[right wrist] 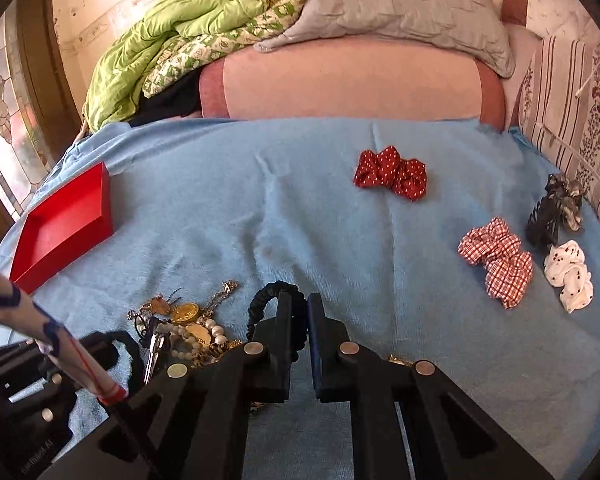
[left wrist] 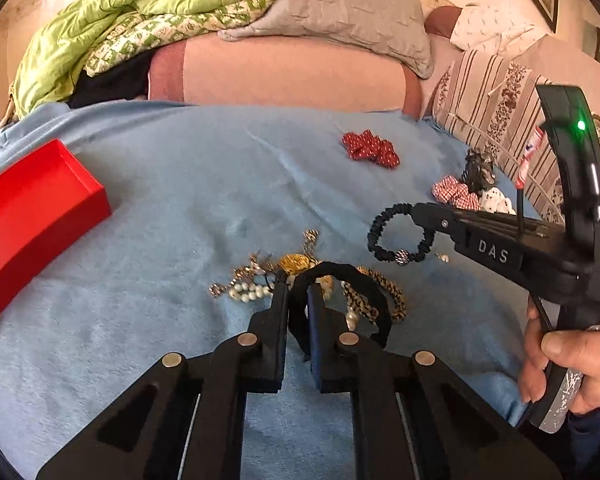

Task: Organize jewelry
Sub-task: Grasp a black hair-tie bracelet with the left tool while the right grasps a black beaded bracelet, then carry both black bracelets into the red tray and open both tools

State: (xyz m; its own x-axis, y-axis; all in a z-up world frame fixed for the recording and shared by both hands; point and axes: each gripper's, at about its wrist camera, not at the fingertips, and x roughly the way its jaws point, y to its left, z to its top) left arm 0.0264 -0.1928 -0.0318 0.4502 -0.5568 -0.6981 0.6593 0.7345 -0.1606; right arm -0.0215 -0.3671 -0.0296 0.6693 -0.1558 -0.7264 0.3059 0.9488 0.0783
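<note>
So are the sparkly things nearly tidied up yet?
Not nearly. Sorted so far: four scrunchies and a hair claw lie apart at the right. In hand: the right tongs are shut on a black beaded hair tie, and the left tongs on a black band. Left: the jewelry pile is on the blanket, and the red box looks empty.

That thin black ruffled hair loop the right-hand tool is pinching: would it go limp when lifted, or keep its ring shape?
The black hair loop probably stays roughly round: it hangs as an open ring from the right gripper. It looks light, held by one edge. The small bead at its bottom may make it swing.
</note>
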